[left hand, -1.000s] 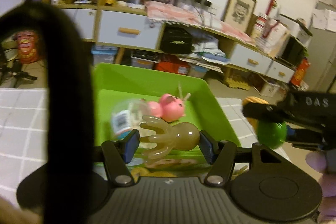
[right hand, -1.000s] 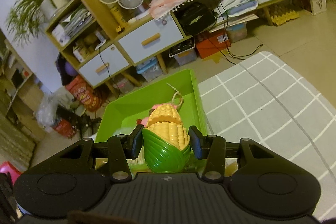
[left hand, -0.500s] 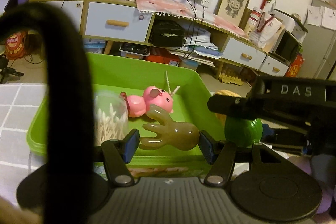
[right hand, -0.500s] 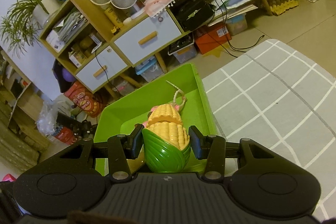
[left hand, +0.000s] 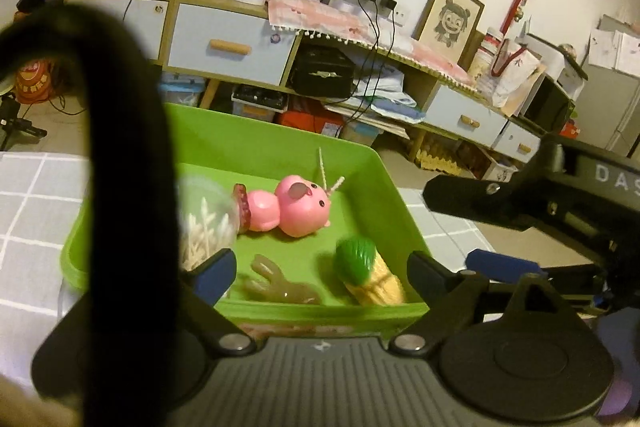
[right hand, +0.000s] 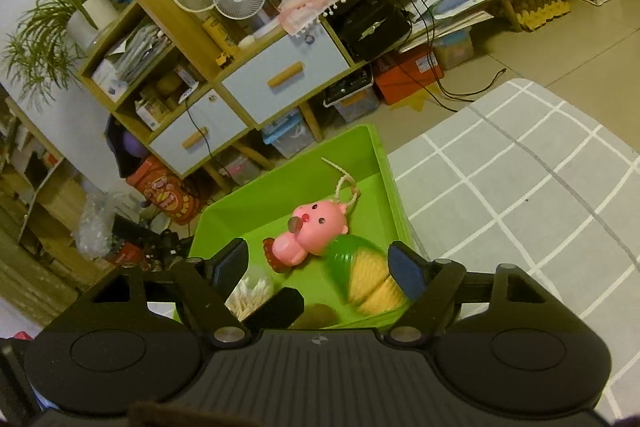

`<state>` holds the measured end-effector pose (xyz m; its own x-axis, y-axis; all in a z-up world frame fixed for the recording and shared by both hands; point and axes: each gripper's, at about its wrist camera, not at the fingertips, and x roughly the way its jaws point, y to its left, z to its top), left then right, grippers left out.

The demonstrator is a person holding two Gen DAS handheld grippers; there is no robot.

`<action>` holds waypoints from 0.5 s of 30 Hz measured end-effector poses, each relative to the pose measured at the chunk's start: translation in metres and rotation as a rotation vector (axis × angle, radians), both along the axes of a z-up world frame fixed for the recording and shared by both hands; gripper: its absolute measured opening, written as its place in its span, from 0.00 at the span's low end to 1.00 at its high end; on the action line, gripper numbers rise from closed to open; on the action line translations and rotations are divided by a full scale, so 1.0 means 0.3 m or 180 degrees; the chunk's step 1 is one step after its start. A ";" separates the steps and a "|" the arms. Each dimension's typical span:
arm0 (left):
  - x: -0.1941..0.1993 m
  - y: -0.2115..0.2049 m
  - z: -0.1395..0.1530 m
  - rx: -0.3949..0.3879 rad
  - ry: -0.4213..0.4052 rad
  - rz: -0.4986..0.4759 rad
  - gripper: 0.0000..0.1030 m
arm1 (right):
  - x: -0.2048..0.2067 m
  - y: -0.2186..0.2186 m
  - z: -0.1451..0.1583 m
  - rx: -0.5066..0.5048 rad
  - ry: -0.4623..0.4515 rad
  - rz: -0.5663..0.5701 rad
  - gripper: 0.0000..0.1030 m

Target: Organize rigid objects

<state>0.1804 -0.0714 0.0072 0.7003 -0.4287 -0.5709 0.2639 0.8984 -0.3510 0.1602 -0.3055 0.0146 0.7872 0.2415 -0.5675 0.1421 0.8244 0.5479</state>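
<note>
Currently both my left gripper (left hand: pixel 316 273) and right gripper (right hand: pixel 318 269), jaws just spread and empty, hover over the green plastic bin (left hand: pixel 248 147) where the brown translucent octopus toy (left hand: pixel 286 289) and yellow-green plastic corn (right hand: pixel 362 281) lie below my fingertips; withdrawing low risks snagging its near rim.

You see dim, warm indoor light with dark fisheye corners and curved edges; the toy corn (left hand: pixel 370 275) is blurred, and the background is soft.
</note>
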 end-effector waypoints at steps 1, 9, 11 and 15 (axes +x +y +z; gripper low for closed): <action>-0.007 -0.001 0.008 0.0020 0.0003 -0.0008 0.66 | -0.004 -0.002 0.008 -0.0021 0.0008 0.0002 0.80; -0.099 -0.007 0.068 0.0263 0.0030 -0.0041 0.68 | -0.087 -0.005 0.081 -0.0329 0.0139 0.0115 0.81; -0.126 -0.002 0.084 0.0332 0.0047 -0.0020 0.68 | -0.113 0.006 0.100 -0.0445 0.0156 0.0178 0.82; -0.183 0.023 0.121 0.0388 0.0065 0.0021 0.68 | -0.172 0.007 0.139 -0.0600 0.0198 0.0287 0.82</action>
<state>0.1256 -0.0645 0.0434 0.6905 -0.3507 -0.6326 0.2519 0.9364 -0.2442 0.1085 -0.3035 0.0562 0.7292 0.1943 -0.6561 0.0920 0.9223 0.3753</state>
